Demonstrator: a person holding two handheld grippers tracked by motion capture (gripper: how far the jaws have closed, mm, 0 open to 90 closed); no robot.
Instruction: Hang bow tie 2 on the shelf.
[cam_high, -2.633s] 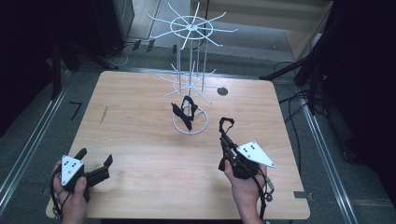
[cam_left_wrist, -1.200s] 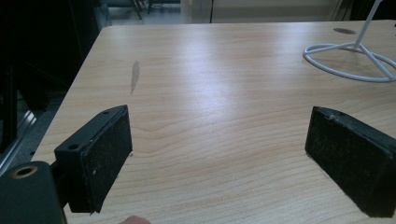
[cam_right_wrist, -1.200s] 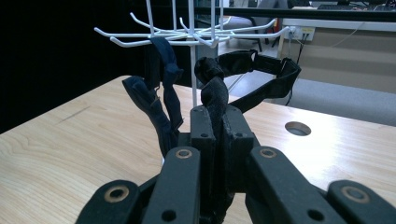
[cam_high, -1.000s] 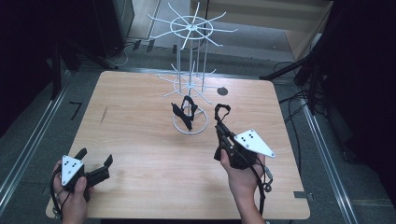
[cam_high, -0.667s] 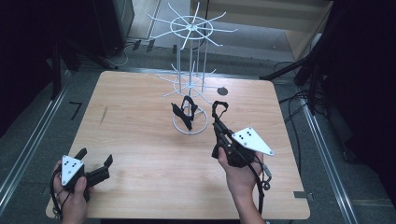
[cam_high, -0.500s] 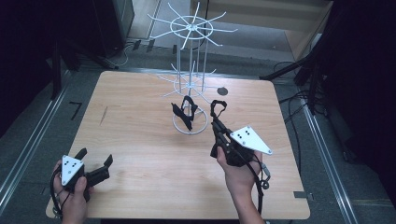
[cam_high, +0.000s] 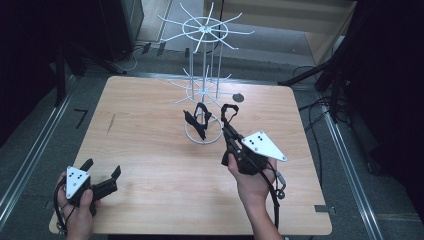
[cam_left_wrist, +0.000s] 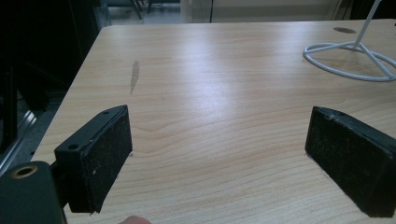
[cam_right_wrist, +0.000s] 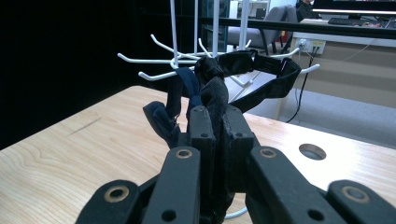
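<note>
A white wire hook rack (cam_high: 205, 31) stands at the back middle of the wooden table (cam_high: 150, 150). A dark strap (cam_high: 194, 121) hangs from one of its low hooks. My right gripper (cam_high: 228, 131) sits just right of the rack's base ring, shut on a second black strap loop (cam_high: 229, 110) held upright. In the right gripper view the jaws (cam_right_wrist: 215, 122) clamp that strap, its loop (cam_right_wrist: 273, 77) reaching up among the rack hooks (cam_right_wrist: 140, 59), beside the hanging dark strap (cam_right_wrist: 166, 114). My left gripper (cam_high: 102, 170) rests open at the near left corner, nothing between its pads (cam_left_wrist: 100, 154).
A round hole (cam_high: 238, 97) is cut in the tabletop behind the rack. The rack's base ring (cam_left_wrist: 348, 58) lies far ahead of the left gripper (cam_left_wrist: 219, 149). Dark floor, rails and cables surround the table; wooden furniture stands behind.
My right gripper has carried the black strap loop up and leftward, closer to the rack. The left gripper has stayed put.
</note>
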